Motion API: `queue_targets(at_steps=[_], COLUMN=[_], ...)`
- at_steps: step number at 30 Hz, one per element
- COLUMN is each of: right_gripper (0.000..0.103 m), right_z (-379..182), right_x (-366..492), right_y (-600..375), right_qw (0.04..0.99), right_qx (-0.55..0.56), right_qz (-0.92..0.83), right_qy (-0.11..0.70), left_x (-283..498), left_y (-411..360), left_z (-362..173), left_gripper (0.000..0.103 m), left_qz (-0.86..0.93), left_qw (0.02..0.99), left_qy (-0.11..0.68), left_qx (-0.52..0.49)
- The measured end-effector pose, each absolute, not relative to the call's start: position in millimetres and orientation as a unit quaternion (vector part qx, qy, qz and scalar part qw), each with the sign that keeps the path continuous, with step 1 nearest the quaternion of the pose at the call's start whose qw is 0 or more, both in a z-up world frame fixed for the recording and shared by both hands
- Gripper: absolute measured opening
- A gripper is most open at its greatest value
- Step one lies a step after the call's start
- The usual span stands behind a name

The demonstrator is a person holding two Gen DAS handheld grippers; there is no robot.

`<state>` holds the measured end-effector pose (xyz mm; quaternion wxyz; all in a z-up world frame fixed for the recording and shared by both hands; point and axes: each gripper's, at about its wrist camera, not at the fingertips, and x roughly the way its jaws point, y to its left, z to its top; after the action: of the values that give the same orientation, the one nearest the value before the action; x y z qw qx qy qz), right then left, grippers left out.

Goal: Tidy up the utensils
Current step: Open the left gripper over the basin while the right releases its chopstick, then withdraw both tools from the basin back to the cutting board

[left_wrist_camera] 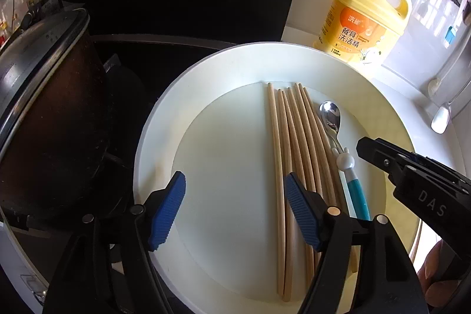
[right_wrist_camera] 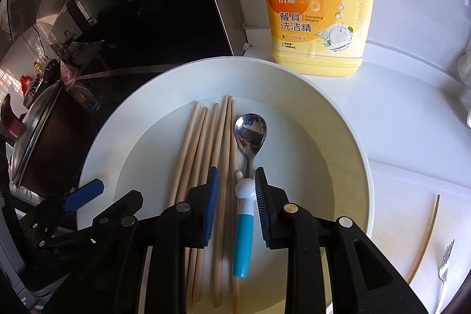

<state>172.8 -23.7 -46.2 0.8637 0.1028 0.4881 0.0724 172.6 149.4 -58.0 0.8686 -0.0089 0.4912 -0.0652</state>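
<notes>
Reading "Dishwashing detergent", "1000mL" on yellow jug (right_wrist_camera: 316,5)

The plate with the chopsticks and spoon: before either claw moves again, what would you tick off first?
1. Chopsticks lying together on the plate: ok.
2. Spoon resting in the plate beside them: ok.
3. Left gripper open, nothing between its pads: ok.
4. Right gripper pads clear of the spoon handle between them: ok, a gap shows on both sides.
5. All utensils gathered: not ok; a fork and a stray chopstick lie on the counter.
6. Detergent bottle clear of the plate: ok.
</notes>
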Motion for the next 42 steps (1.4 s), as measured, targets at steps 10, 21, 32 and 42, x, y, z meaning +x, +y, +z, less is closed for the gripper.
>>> queue_targets(at_steps=[10, 21, 32, 42], right_gripper=[0.041, 0.056, 0.058, 0.064], right_z=[-26.9, -11.5, -7.9, -23.1], right_x=[143.4, 88.2, -1.3, -75.0], right_y=[-29.6, -44.0, -98.2, -183.9], right_qw=[0.88, 0.897, 0.905, 0.891], right_qx=[0.102, 0.131, 0.144, 0.136], right_qz=[0.064, 0.032, -0.066, -0.147], right_qy=[0.46, 0.422, 0.395, 0.408], left_x=[160.6, 136.0, 87.6, 37.3], left_y=[151.5, 144.3, 83.7, 1.5], left_z=[-41.7, -28.4, -3.4, -0.7], left_gripper=[0.079, 0.085, 0.091, 0.091], left_qz=[-0.067, -0.105, -0.206, -0.26], left_qw=[0.877, 0.881, 0.883, 0.875], left_qy=[0.476, 0.461, 0.417, 0.403], left_qx=[-0.001, 0.026, 0.06, 0.065])
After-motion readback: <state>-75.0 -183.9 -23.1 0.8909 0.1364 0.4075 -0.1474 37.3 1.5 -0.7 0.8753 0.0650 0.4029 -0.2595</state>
